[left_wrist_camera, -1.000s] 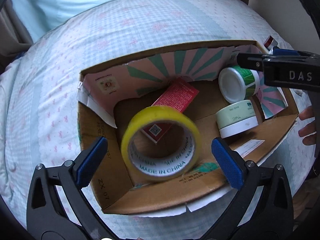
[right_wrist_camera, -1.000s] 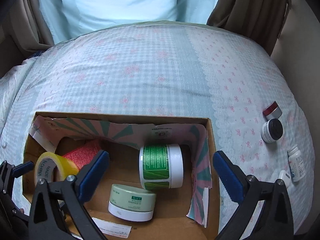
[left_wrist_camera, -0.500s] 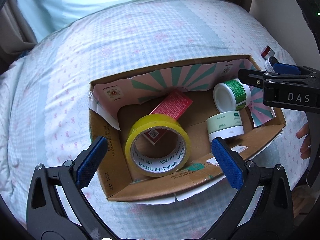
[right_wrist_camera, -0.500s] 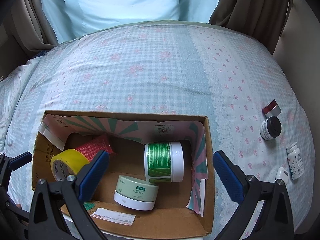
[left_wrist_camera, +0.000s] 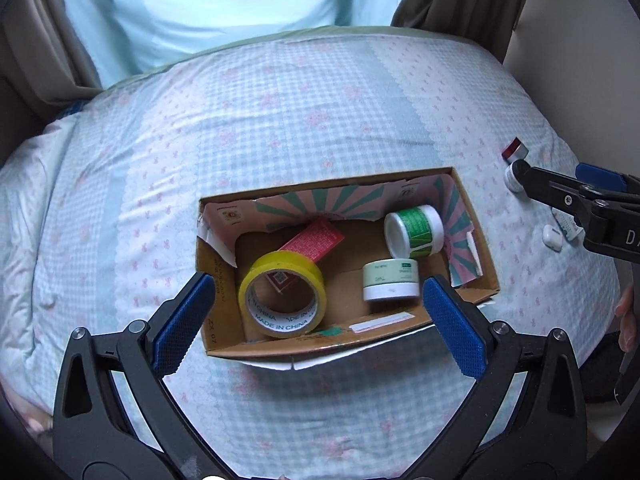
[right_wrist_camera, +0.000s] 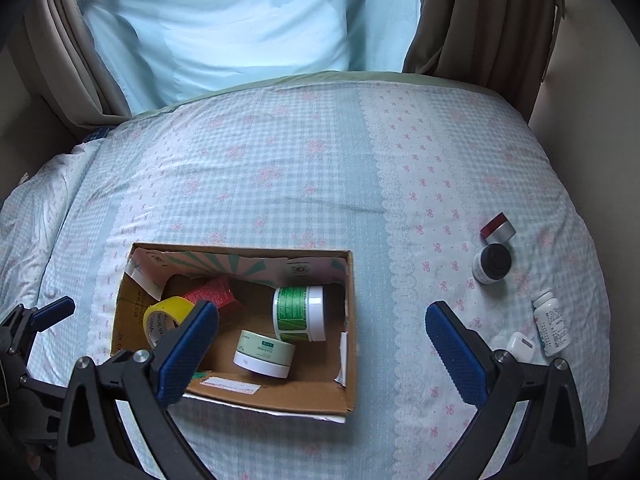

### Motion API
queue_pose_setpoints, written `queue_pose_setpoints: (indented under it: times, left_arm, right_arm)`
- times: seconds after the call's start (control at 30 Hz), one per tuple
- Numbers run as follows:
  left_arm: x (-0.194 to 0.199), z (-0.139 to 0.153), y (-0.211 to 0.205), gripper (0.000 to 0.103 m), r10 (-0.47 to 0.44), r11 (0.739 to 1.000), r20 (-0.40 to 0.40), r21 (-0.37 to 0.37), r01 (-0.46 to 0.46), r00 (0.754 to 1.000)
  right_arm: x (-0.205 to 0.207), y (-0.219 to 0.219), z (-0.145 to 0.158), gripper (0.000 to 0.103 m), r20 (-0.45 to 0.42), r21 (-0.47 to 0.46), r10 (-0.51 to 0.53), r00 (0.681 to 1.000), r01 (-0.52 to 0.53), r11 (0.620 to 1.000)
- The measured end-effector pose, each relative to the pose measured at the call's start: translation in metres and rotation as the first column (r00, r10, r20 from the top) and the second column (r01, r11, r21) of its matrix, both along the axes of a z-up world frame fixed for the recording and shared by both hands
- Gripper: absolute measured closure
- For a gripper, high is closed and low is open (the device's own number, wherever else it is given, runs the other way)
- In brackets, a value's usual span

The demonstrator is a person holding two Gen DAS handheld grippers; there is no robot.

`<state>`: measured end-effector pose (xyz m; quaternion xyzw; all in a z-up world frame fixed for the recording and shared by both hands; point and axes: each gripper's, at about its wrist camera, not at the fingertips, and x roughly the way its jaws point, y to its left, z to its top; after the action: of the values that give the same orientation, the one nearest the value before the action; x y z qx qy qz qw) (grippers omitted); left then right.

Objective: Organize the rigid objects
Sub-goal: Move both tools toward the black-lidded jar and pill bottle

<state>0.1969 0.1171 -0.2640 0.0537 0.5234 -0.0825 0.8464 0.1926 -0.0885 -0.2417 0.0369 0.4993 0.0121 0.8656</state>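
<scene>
We are holding the left tool [left_wrist_camera: 316, 320] above the near edge of the box [left_wrist_camera: 224, 344], its 2 blue pads spread wide and gripping nothing. We are holding the right tool [right_wrist_camera: 322, 342] wide open and empty too, hanging over the box's right half and the bed [right_wrist_camera: 280, 168] beside it.

The box is sitting on the bed with 4 things inside: a yellow tape roll [left_wrist_camera: 283, 294] standing on edge at the left, a red packet [left_wrist_camera: 316, 238] leaning behind it, a green jar [left_wrist_camera: 416, 232] lying on its side at the right, and a pale jar [left_wrist_camera: 391, 280] upright just in front of that.

To the right of the box, well apart from it, 4 more things are lying on the bed: a red-topped cap [right_wrist_camera: 498, 230], a black-lidded jar [right_wrist_camera: 491, 263] just beside it, a white bottle [right_wrist_camera: 552, 322] nearer us, and a white case [right_wrist_camera: 520, 346] next to the bottle.

In the left view the right tool is covering part of the black-lidded jar and the bottle. In the right view our own left pad is hiding part of the tape roll. The label print is too small for us to read.
</scene>
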Motion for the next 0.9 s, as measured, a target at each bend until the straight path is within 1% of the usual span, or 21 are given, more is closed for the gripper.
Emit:
queue_pose_setpoints:
  times: [0.1,0.3,0.4,0.5,0.6,0.73,0.9]
  left_arm:
    - [-0.007,0.021,-0.023,0.0,0.008,1.0,0.01,-0.003,-0.008,1.0]
    - [-0.017,0.063,-0.083,0.0,0.007,1.0,0.043,-0.011,-0.006,0.999]
    - [-0.018,0.079,-0.121,0.0,-0.001,1.0,0.065,-0.025,0.003,0.998]
    - [-0.015,0.088,-0.163,0.0,-0.016,0.999,0.086,-0.05,0.021,0.996]
    - [-0.009,0.086,-0.206,0.0,-0.036,0.997,0.089,-0.067,0.042,0.995]
    - [0.001,0.071,-0.258,0.0,-0.062,0.993,0.077,-0.095,0.069,0.995]
    - [0.022,0.039,-0.309,0.0,-0.077,0.992,0.036,-0.101,0.08,0.996]
  right_arm:
    - [-0.014,-0.026,0.021,0.0,0.013,0.01,-0.009,1.0,0.009,1.0]
    - [-0.037,-0.091,0.063,0.0,0.028,-0.027,-0.039,0.999,0.039,0.999]
    - [-0.043,-0.131,0.077,0.0,0.039,-0.041,-0.065,0.997,0.067,0.997]
    - [-0.047,-0.17,0.085,0.0,0.051,-0.071,-0.087,0.995,0.09,0.993]
    - [-0.047,-0.209,0.084,0.0,0.041,-0.09,-0.103,0.994,0.107,0.99]
    - [-0.042,-0.255,0.073,0.0,0.011,-0.093,-0.133,0.991,0.134,0.987]
    - [-0.033,-0.293,0.043,0.0,-0.054,-0.129,-0.114,0.992,0.106,0.986]
